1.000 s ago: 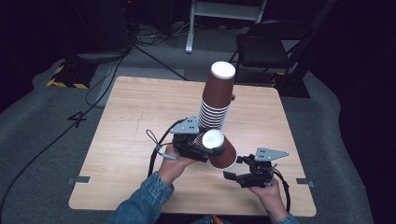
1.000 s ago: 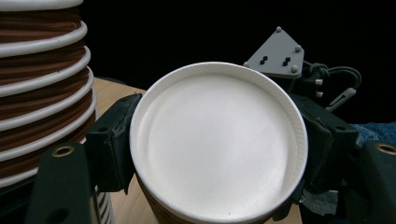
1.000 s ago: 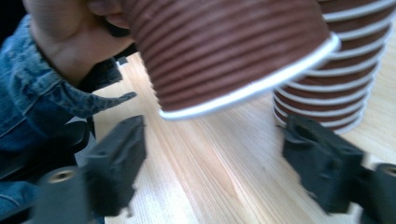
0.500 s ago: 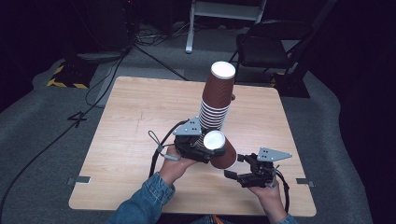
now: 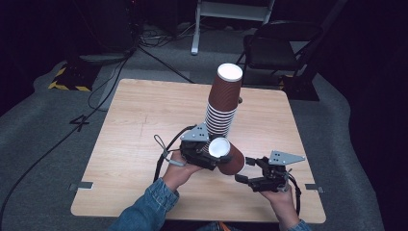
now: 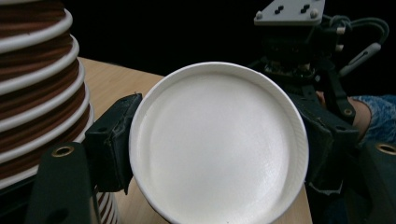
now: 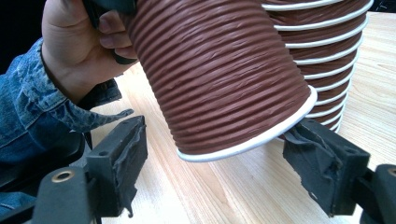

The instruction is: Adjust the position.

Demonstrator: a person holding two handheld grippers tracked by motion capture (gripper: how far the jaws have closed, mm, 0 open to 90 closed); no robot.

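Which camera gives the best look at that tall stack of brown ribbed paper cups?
The high view: the whole tall stack of brown ribbed paper cups stands upside down on the wooden table. The left gripper view catches just its white rims at the edge; the right gripper view shows rims behind the tilted single cup.

Probably a dark studio: floor cables point(image 5: 120, 57); folding chair point(image 5: 281, 50); marker tape point(image 5: 67, 79)

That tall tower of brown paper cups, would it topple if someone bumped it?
Probably. The stack of cups stands tall on a narrow base and already looks tilted, so a sideways nudge could tip it. Ribbed paper walls suggest it is light, so it might slide on the table first.
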